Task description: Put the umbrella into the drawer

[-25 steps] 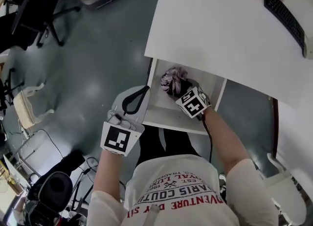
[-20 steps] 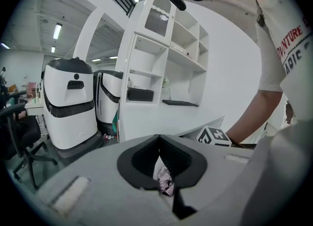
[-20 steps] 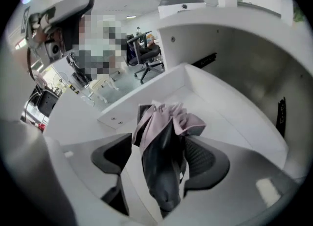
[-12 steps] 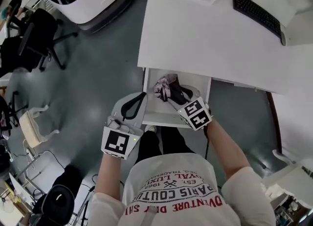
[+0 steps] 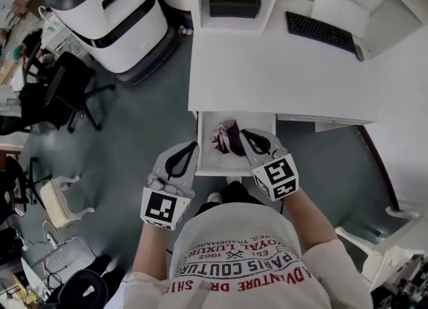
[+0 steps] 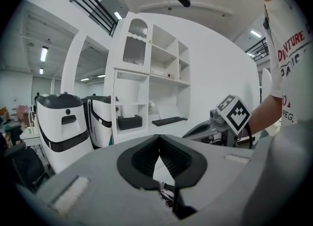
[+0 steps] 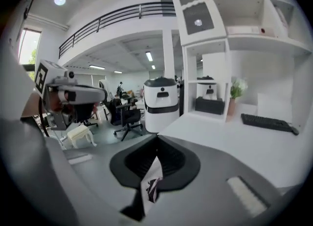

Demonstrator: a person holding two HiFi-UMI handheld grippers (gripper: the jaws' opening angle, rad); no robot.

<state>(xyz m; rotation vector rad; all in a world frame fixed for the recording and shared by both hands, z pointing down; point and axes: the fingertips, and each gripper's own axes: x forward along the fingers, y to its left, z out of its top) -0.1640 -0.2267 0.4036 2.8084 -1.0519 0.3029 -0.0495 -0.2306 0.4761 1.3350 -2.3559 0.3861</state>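
The umbrella (image 5: pixel 226 138) lies inside the open drawer (image 5: pixel 204 162), so we judge the placing step done. Our left hand-held gripper (image 5: pixel 192 145) and right hand-held gripper (image 5: pixel 245 132) hover at the drawer's front corners, both clenched on nothing. What may remain is pushing the drawer squarely in under the surface (image 5: pixel 281 73).

A folded umbrella (image 5: pixel 226 138) (bunched fabric patterned in purple, white and black) is seen lying in the white drawer (image 5: pixel 212 164), which is pulled open from beneath the white counter (image 5: pixel 267 67).
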